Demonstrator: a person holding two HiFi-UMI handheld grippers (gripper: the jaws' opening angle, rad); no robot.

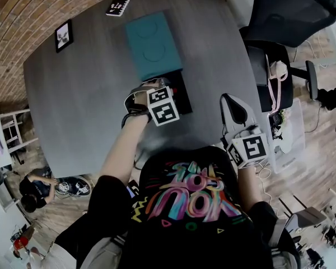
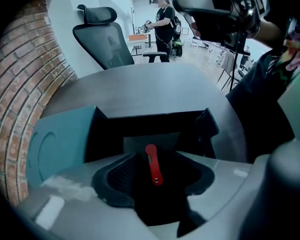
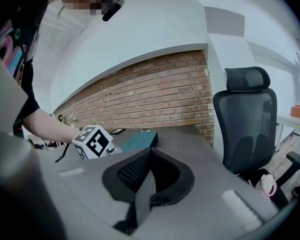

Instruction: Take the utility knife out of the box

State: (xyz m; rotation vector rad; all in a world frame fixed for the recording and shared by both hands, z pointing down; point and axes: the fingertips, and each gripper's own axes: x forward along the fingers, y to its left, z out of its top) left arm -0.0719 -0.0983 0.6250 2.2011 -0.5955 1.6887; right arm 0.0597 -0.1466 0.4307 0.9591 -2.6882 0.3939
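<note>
Red utility knife: clamped in my left gripper's jaws, at the open black box (teal lid beside it).
Right gripper: I hold it closed, empty, near the table edge.

An office-type workroom is indicated: a grey table is set beside a brick wall, mesh-backed office chairs are placed around it, a wood-plank floor is laid, and further desks are seen beyond.
</note>
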